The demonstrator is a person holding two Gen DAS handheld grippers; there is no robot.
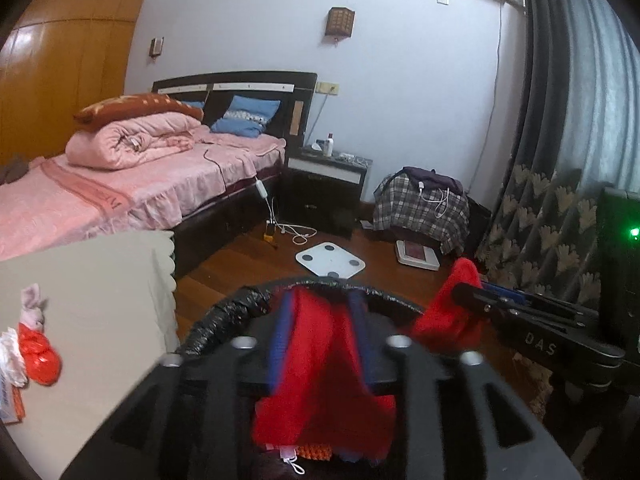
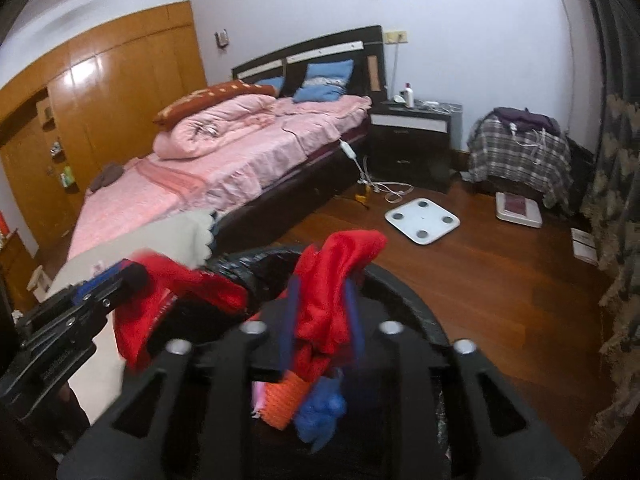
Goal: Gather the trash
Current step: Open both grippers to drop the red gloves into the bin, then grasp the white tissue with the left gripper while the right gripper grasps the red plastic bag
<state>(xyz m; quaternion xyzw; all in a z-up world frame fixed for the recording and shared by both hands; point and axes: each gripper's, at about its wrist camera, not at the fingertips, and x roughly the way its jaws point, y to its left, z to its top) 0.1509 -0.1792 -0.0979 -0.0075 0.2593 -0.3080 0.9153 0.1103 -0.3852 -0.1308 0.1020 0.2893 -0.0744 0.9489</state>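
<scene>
Above the black-lined trash bin, I have the left gripper and right gripper each with jaws part-open around red plastic, grip uncertain, while a red bag waits uncollected on the surface.

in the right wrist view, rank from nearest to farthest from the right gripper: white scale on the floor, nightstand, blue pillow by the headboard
1. White scale: on the wooden floor just beyond the right gripper, a little to the right.
2. Nightstand: farther back, against the wall beside the bed.
3. Blue pillow: at the head of the bed, leaning on the headboard; only slightly beyond the nightstand.
</scene>
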